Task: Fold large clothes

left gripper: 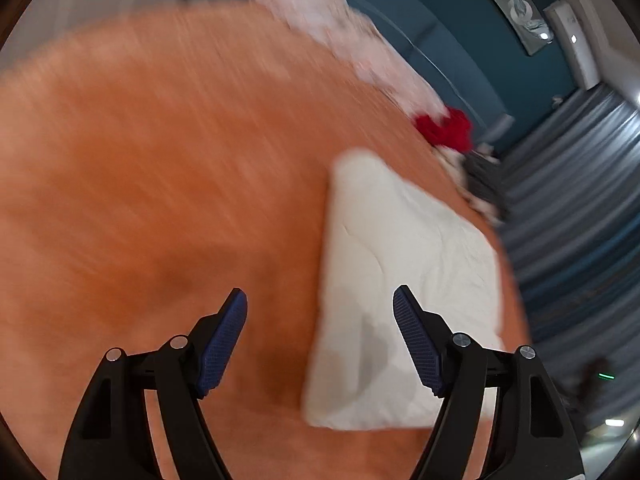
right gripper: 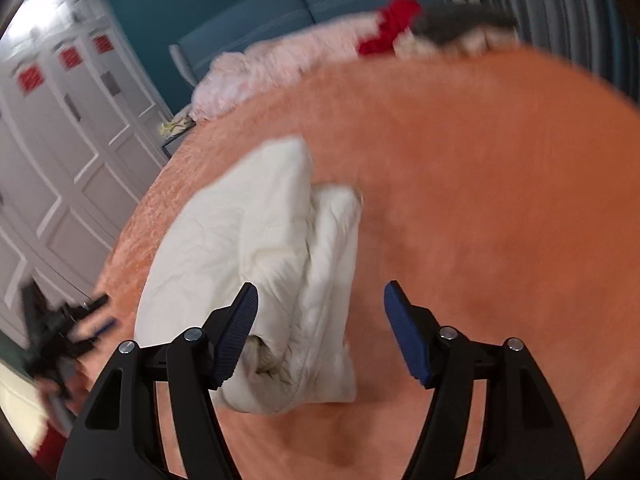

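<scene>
Blur smears most of the left wrist view, yet one folded white quilted garment (left gripper: 404, 292) shows plainly as a flat, roughly rectangular packet lying on the orange fuzzy bedspread (left gripper: 160, 184), toward the right side of the bed. One left claw (left gripper: 320, 300) hangs above the bedspread with its two blue-padded fingers (left gripper: 224, 344) spread wide and nothing between them; the garment's left edge lies beneath the gap, with the right finger over the white cloth. Beyond it, along the far edge of the bed, lie one pale pink fluffy heap (left gripper: 340, 28), one red crumpled cloth (left gripper: 444, 128) and a dark grey bundle (left gripper: 480, 184), all too smeared to read further. From the right wrist view, the same white garment (right gripper: 256, 264) looks thicker and less tidy: a smooth broad layer on the left, a bunched, rolled fold on the right, and an open end near the camera showing inner layers. It sits left of centre on the bedspread (right gripper: 480, 200). One right claw (right gripper: 320, 300) hovers over the garment's near end, jaws apart and gripping nothing, the left finger (right gripper: 236, 336) over the cloth. At the left edge the other claw (right gripper: 90, 318) appears as a dark blur. White panelled wardrobe doors (right gripper: 60, 140) stand beyond it.
</scene>
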Tool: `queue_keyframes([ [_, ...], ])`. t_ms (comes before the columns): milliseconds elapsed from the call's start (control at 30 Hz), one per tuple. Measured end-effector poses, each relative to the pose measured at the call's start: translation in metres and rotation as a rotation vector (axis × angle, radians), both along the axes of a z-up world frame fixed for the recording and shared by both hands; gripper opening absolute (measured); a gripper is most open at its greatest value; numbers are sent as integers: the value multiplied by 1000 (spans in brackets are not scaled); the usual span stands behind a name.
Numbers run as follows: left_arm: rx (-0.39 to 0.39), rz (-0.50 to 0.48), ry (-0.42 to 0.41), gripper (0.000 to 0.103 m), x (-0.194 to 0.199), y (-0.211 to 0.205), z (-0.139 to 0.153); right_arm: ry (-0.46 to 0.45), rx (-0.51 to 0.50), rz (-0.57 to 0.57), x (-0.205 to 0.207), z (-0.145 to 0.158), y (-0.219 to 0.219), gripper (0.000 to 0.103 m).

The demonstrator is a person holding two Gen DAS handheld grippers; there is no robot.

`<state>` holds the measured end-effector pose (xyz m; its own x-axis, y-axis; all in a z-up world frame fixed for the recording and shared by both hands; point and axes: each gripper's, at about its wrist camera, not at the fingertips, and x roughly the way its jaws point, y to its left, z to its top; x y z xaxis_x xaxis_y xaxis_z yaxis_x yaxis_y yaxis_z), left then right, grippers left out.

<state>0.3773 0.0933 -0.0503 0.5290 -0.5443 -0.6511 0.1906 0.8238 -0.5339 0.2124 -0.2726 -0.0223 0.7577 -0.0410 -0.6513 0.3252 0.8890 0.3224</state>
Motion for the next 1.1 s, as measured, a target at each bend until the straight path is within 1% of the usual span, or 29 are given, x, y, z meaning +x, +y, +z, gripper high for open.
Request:
queue_keyframes([
  [67, 155, 63, -113, 72, -5, -13, 30, -11, -86, 35, 10, 19, 18, 54],
  [100, 243, 81, -170, 71, -8, -29, 46, -18, -118, 46, 17, 24, 25, 52],
  [133, 291, 73, -211, 71, -8, -43, 55, -28, -144, 56, 22, 28, 31, 51],
  [200, 362, 37, -257, 70, -6, -70, 64, -29, -224, 74, 47, 34, 46, 46],
  [233, 407, 16, -271, 70, -4, -89, 65, -26, -259, 77, 61, 34, 52, 46],
  [300, 464, -26, -269, 62, 5, -122, 59, -8, -283, 75, 82, 31, 56, 46],
  [367, 494, -51, -254, 59, 16, -145, 49, 29, -294, 57, 109, 17, 53, 45],
  [433, 513, -61, -230, 59, 32, -163, 31, 79, -286, 32, 130, -3, 47, 45],
  [533, 553, -74, -195, 60, 45, -182, -4, 117, -261, 13, 142, -35, 37, 45],
  [567, 563, -67, -201, 63, 46, -185, -13, 113, -256, 8, 142, -44, 34, 45],
  [633, 555, -47, -219, 64, 47, -187, -26, 93, -218, 9, 140, -57, 25, 46],
  [733, 538, -19, -234, 65, 51, -188, -35, 84, -205, 20, 144, -68, 22, 47],
  [833, 547, -3, -249, 65, 54, -195, -43, 72, -218, 21, 148, -76, 24, 48],
  [1100, 540, 30, -280, 66, 58, -198, -55, 24, -258, 2, 152, -85, 29, 48],
])
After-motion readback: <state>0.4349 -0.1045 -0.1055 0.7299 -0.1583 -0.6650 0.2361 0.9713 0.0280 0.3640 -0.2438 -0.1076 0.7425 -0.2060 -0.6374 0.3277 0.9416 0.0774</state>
